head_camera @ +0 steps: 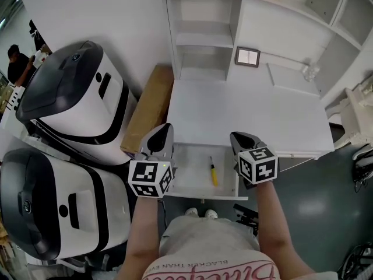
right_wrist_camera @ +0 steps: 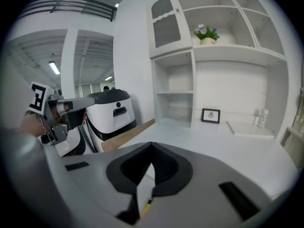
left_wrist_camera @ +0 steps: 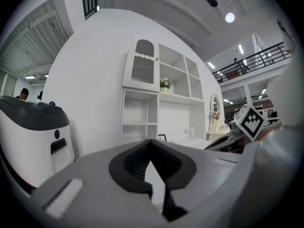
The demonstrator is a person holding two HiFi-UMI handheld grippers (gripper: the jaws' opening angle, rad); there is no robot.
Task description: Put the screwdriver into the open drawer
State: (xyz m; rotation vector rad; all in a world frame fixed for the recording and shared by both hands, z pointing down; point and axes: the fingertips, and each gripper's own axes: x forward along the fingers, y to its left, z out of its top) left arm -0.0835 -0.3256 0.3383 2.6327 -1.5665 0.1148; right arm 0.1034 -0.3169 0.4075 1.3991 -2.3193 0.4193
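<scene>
The screwdriver point(head_camera: 213, 171), slim with a yellow handle, lies loose on the floor of the open white drawer point(head_camera: 192, 174) under the desk's front edge. A bit of its yellow handle point(right_wrist_camera: 148, 204) shows through the gap below my right jaws. My left gripper point(head_camera: 164, 134) hangs over the drawer's left edge and my right gripper point(head_camera: 240, 140) over its right edge. Both are above the drawer and apart from the screwdriver. In the gripper views, the left gripper point(left_wrist_camera: 151, 143) and the right gripper point(right_wrist_camera: 152, 146) have their jaws together with nothing between them.
The white desk top point(head_camera: 245, 115) carries a small picture frame point(head_camera: 247, 56) and a shelf unit point(head_camera: 201, 37) at the back. A brown board point(head_camera: 150, 107) leans at the desk's left. Two large white-and-black machines point(head_camera: 76, 92) stand on the left. The person's feet point(head_camera: 201, 213) are below the drawer.
</scene>
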